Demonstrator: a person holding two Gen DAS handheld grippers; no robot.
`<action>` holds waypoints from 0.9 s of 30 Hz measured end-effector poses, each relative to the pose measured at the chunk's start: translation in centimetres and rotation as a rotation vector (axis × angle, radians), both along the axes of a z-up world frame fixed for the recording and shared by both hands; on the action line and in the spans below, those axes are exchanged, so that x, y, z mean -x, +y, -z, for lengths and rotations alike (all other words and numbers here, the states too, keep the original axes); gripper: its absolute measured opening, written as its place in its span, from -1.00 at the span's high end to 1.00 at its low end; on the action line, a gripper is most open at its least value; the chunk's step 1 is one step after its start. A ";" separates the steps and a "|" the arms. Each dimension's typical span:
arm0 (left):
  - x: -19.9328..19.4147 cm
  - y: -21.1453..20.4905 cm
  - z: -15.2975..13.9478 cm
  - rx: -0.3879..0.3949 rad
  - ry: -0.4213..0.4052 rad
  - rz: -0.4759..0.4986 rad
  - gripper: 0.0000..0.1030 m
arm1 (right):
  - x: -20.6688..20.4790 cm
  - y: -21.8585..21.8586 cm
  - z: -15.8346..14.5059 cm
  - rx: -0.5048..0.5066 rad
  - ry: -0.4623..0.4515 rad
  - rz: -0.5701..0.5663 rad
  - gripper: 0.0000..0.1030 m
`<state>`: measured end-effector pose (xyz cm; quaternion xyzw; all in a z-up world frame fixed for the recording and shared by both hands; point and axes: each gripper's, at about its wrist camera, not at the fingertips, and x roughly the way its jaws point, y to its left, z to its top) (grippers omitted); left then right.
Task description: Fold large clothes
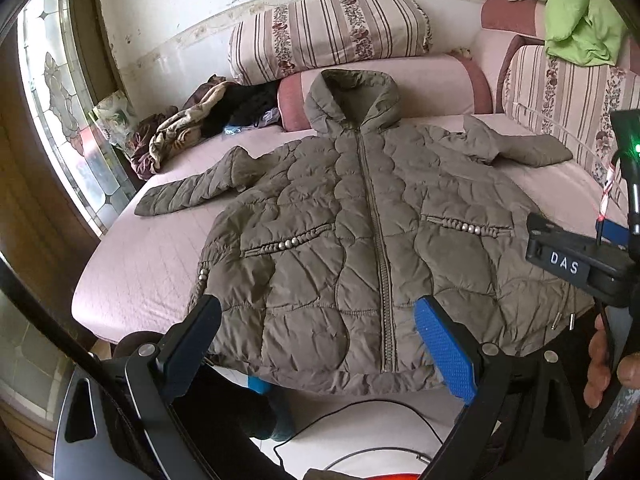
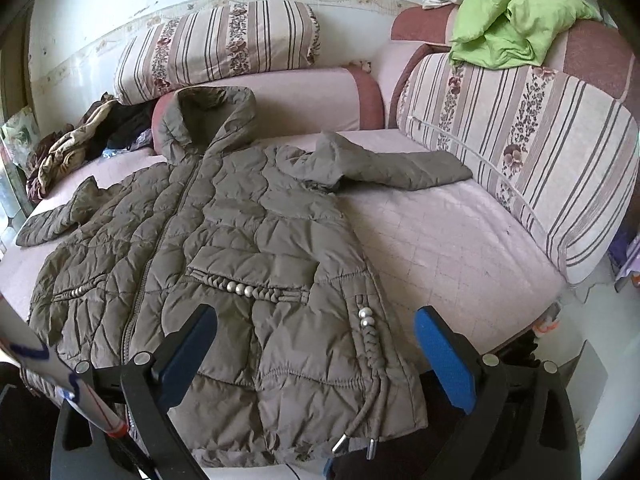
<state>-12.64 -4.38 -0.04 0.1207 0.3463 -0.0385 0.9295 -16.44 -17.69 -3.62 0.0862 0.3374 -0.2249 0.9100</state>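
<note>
An olive-brown quilted hooded jacket [image 1: 352, 216] lies flat, front up and zipped, on a pink bed [image 1: 132, 264], sleeves spread to both sides, hem hanging over the near edge. It also shows in the right wrist view [image 2: 240, 248]. My left gripper [image 1: 320, 340] is open and empty, hovering above the hem near the zip. My right gripper [image 2: 316, 348] is open and empty, above the jacket's right hem corner with its drawstrings [image 2: 360, 420]. The right gripper's body also shows in the left wrist view [image 1: 576, 264].
Striped floral cushions [image 2: 224, 48] and pink bolsters [image 2: 288, 96] line the far and right sides of the bed. A pile of clothes [image 1: 192, 124] lies at the far left. A green garment [image 2: 516, 16] sits on the right cushion. Cables [image 1: 360, 432] lie on the floor.
</note>
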 end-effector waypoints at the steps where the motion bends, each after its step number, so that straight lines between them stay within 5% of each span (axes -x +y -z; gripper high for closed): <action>1: -0.1 0.1 0.0 0.002 0.001 0.001 -0.88 | 0.0 0.0 0.1 -0.007 0.007 -0.005 -0.96; 27: -8.1 5.6 3.4 0.042 0.145 -0.091 -0.88 | -3.4 -0.3 1.8 0.010 0.121 0.027 -0.87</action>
